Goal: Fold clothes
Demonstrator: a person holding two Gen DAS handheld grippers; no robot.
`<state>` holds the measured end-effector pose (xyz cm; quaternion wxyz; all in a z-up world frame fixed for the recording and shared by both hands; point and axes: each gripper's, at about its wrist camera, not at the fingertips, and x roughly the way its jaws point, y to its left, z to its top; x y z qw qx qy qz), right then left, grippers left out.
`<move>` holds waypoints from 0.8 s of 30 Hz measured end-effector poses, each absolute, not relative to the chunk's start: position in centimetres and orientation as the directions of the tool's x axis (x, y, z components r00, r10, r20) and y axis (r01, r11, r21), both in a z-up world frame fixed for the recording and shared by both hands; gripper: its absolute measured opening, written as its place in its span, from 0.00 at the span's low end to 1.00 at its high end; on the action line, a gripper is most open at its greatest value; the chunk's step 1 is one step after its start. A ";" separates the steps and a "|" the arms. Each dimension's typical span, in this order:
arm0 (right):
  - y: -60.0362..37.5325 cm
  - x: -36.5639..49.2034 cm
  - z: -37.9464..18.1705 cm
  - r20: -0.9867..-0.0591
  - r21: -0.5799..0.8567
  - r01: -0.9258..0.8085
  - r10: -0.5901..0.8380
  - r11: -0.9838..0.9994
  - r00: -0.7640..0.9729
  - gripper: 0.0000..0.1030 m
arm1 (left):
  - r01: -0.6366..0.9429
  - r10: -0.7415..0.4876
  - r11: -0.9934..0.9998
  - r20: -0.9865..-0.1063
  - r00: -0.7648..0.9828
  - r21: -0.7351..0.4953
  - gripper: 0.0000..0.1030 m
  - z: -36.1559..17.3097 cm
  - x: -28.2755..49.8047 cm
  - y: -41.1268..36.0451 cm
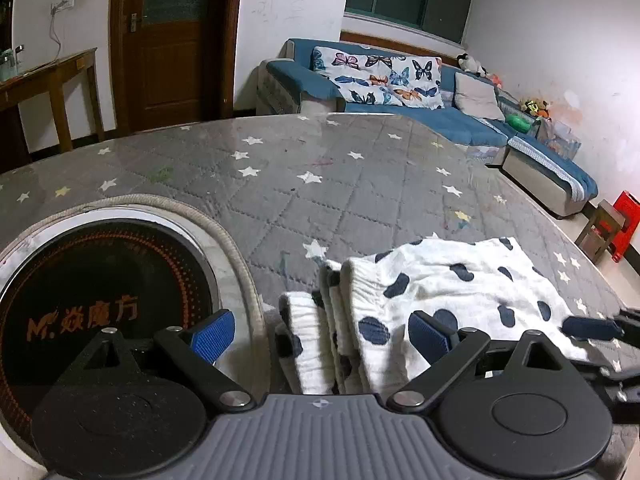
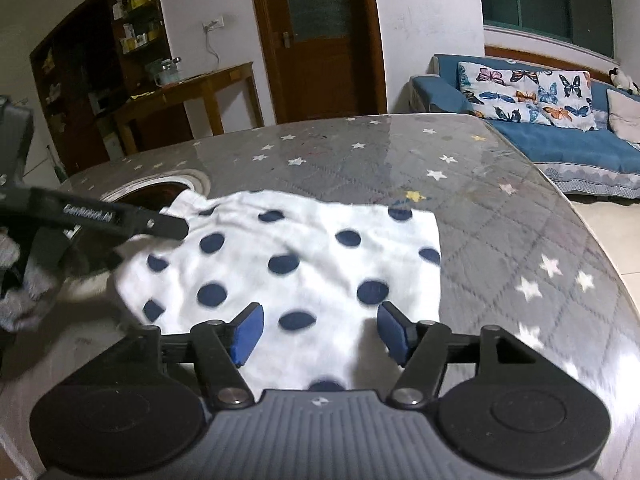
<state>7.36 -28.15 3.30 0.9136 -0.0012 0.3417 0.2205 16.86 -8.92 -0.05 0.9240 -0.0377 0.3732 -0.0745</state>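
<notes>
Both grippers' blue fingers (image 1: 430, 338) spread wide and holding nothing, left gripper (image 1: 320, 334) over folded spotted cloth (image 1: 440, 280), right gripper (image 2: 318, 334) above it, grey starred surface (image 1: 320, 184)

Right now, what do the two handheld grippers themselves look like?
Both match: the left gripper and right gripper have black linkage arms with silver pivot bolts, ribbed blue finger pads, a ridged grey body and round black discs. White lettering marks one arm's side.

Both wrist cameras sit low over the table (image 1: 340, 184) (near edge), facing the sofa (image 2: 560, 140); both show the spotted garment (image 1: 460, 280).
</notes>
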 end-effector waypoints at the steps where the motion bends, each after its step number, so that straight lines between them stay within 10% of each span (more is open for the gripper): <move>1: -28.3 6.9 3.2 -0.624 0.148 -0.402 0.401 0.904 0.671 0.64 | 0.108 -0.164 0.986 -0.685 0.710 -0.124 0.93 -0.1 16.7 -8.9; 24: -28.3 3.1 2.0 -0.556 0.165 -0.404 0.423 0.900 0.715 1.00 | 0.101 -0.157 0.987 -0.691 0.706 -0.121 0.97 -1.0 14.8 -8.1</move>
